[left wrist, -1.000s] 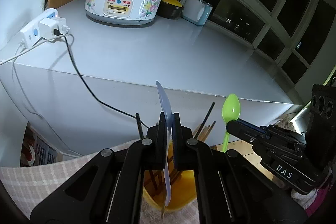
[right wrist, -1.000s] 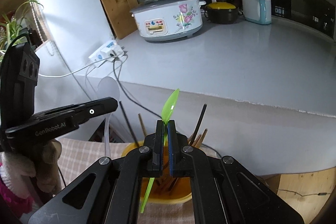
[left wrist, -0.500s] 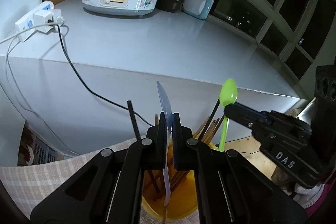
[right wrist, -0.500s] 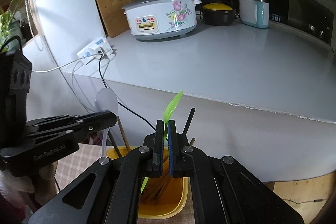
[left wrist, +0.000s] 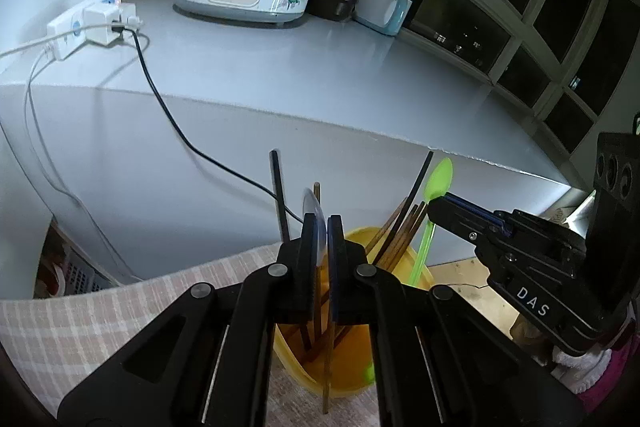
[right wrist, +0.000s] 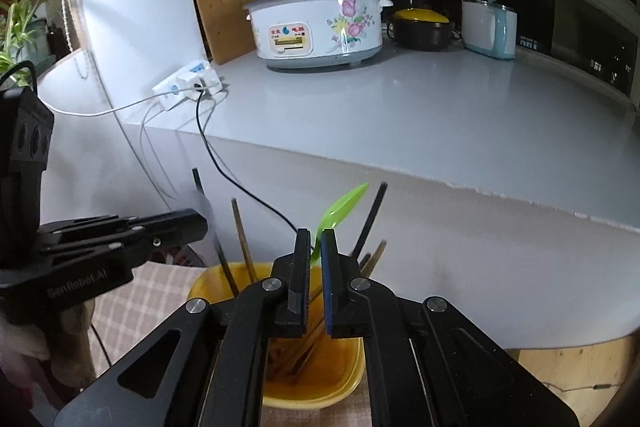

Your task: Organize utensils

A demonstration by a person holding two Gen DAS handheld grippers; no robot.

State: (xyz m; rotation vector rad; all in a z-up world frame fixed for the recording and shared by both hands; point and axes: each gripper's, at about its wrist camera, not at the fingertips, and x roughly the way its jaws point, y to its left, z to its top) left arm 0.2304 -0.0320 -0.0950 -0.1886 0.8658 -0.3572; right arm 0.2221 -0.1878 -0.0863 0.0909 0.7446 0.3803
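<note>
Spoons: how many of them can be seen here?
2. The clear spoon is in the left hand-held gripper, the green spoon in the right hand-held gripper; others may hide in the yellow cup.

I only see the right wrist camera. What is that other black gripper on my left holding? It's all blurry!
Observer: In the left wrist view, the left gripper is shut on a pale see-through plastic spoon, bowl end up.
Operator: Is its handle in the cup?
Observer: It points down over the round yellow plastic cup. I cannot tell whether the tip is inside.
Operator: And my green spoon?
Observer: From that side, the bright green plastic spoon is pinched just below its bowl by the right gripper, and its handle slants down into the cup beside the brown chopsticks.
</note>
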